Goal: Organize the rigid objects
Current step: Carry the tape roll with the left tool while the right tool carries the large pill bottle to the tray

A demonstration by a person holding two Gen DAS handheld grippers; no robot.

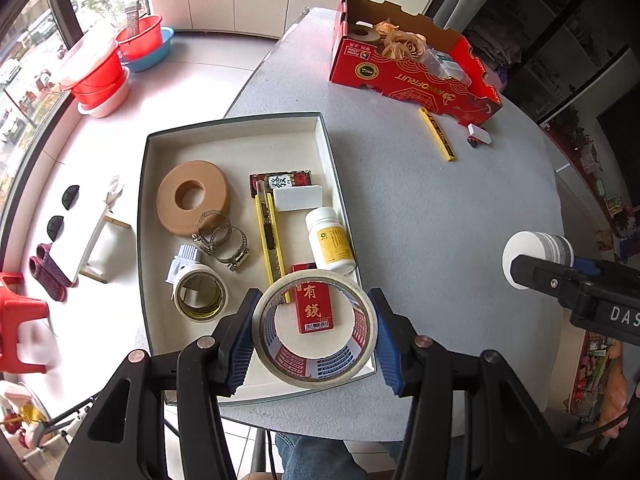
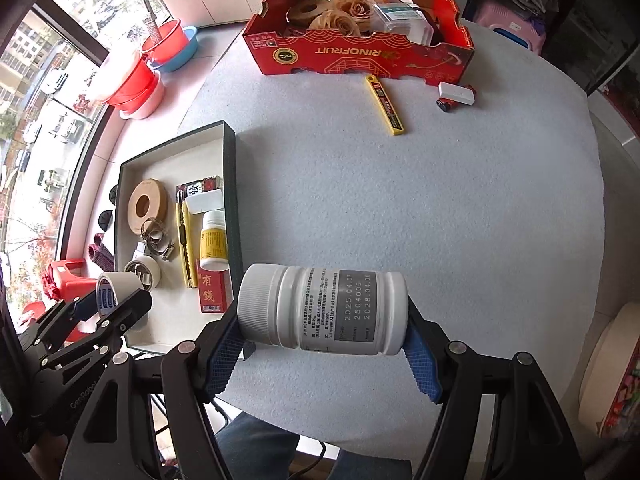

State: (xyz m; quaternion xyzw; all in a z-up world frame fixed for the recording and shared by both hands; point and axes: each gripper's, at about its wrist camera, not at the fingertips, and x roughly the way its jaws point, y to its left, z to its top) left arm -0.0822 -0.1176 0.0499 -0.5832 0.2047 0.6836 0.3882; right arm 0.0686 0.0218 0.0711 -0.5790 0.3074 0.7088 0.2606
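My left gripper is shut on a clear tape roll with a red and blue printed core, held above the near end of the white-lined tray. The tray holds a brown foam ring, hose clamps, a small tape roll, a yellow utility knife, a white block, a white pill bottle and a red box. My right gripper is shut on a larger white bottle, lying sideways above the grey table, right of the tray.
A red cardboard box with dried roses and a plastic case stands at the far side. In front of it lie a yellow blade case, a white block and a red lighter. Red basins sit on the floor left.
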